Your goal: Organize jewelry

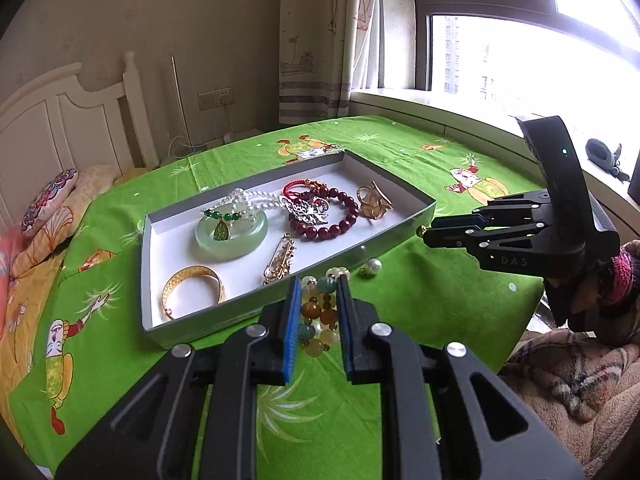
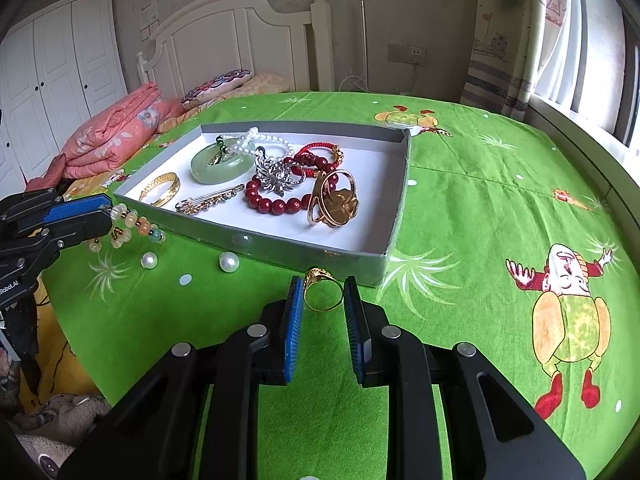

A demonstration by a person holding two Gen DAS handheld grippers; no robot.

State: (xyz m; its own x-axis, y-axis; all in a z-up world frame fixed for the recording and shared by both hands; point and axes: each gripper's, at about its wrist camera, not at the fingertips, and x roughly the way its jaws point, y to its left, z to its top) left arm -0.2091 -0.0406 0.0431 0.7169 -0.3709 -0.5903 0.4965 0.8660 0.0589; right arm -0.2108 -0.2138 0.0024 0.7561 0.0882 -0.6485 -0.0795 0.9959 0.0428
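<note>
A grey tray (image 1: pixel 280 294) (image 2: pixel 304 254) on the green cloth holds a jade bangle (image 1: pixel 232 234), red bead bracelet (image 1: pixel 344 216), pearl strand, gold bangle (image 1: pixel 192 292), brooches and a pin. My left gripper (image 1: pixel 319 284) is shut on a multicoloured bead bracelet (image 1: pixel 318 312) just in front of the tray's near wall; it also shows in the right wrist view (image 2: pixel 132 224). My right gripper (image 2: pixel 323 286) is shut on a gold ring (image 2: pixel 322 290) near the tray's front corner; the ring's top also shows at its fingertips in the left wrist view (image 1: pixel 421 231).
Two loose pearl earrings (image 2: pixel 229 262) (image 2: pixel 149 260) lie on the cloth in front of the tray. A bed with a white headboard (image 2: pixel 240 36) and pink quilt (image 2: pixel 116 132) stands behind. A window sill (image 1: pixel 500 116) runs along the right. A plaid blanket (image 1: pixel 580 392) lies at the table's near right.
</note>
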